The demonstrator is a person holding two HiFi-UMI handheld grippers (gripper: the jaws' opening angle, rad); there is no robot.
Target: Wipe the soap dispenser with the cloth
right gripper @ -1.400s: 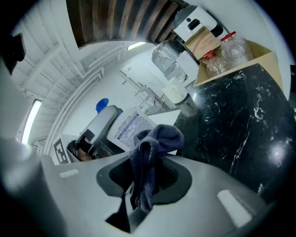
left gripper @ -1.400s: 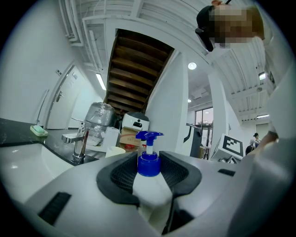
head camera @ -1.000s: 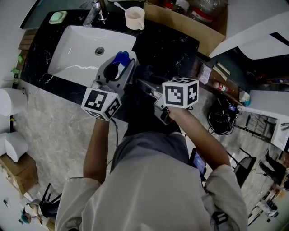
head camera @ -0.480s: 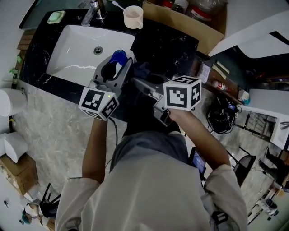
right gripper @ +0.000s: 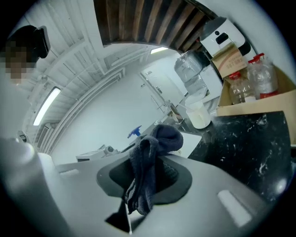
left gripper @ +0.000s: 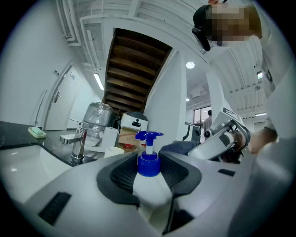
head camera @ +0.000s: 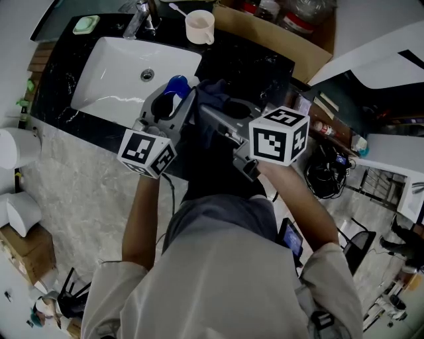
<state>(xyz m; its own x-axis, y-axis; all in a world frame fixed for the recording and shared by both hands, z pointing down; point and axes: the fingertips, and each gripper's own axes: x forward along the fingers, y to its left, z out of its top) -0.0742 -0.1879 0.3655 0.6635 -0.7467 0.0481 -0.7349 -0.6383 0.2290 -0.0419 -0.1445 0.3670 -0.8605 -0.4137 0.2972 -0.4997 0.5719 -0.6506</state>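
My left gripper point(left gripper: 149, 172) has its jaws partway closed on the white body of the soap dispenser point(left gripper: 149, 159) and holds it upright off the counter point(head camera: 255, 69), above the front edge, just beside the right front corner of the sink point(head camera: 99, 73). My right gripper point(right gripper: 149, 180) is clamped on the dark cloth point(right gripper: 155, 148), whose bunched end sticks out past the jaws. In the head view the cloth point(head camera: 211, 89) sits just right of the blue pump; I cannot tell whether they touch.

To wipe well, I judge I should keep the left side steady, press the bunched end against the bottle's bare side and stroke along it. I should also stay off the pump head so no soap squirts, and watch the loose tail.

I count one dispenser, one cloth, two grippers, one sink, one tap point(head camera: 139, 16) and one cup point(head camera: 200, 26).
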